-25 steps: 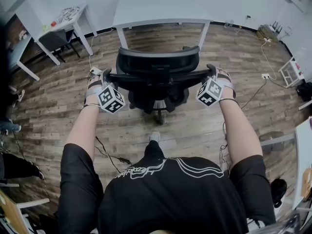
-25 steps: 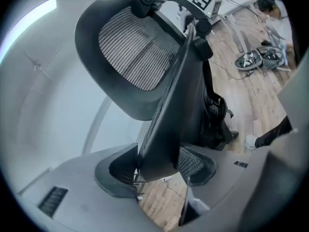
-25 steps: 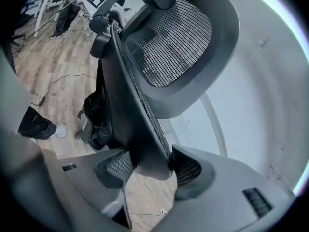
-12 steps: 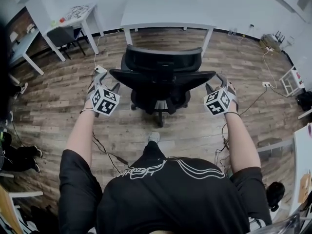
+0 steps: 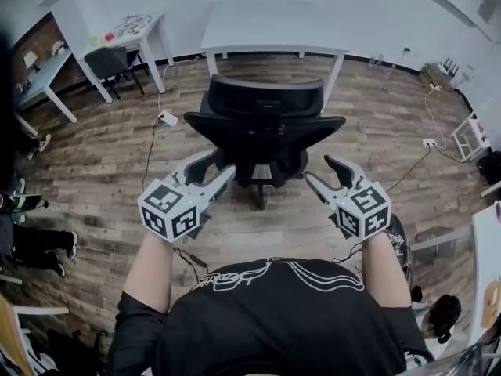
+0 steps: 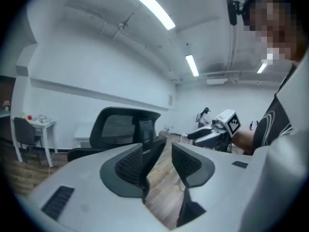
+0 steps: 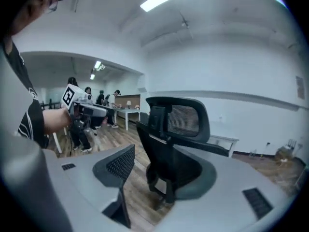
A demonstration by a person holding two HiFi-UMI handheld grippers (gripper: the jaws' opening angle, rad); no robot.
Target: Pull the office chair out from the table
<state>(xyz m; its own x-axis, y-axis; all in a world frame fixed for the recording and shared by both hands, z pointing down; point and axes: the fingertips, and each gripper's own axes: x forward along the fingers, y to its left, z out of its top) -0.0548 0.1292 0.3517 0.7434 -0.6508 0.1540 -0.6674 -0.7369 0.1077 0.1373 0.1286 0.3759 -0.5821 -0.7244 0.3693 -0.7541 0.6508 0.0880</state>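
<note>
**Chair clear of table, both grippers empty**

Office chair (image 5: 262, 124) stands on the wood floor (image 5: 102, 155), out from under the white table (image 5: 274, 23). A strip of floor shows between the chair and the table's front edge. The rear of the backrest faces the person.

Left gripper (image 5: 221, 163) is held in front of the person's chest, apart from the chair. Its jaws are closing with a gap between the pads and nothing in it.

Right gripper (image 5: 318, 168) is level with the left and also apart from the chair. Its jaws are spread wide and empty. In the right gripper view the chair shows beyond them, untouched.
</note>
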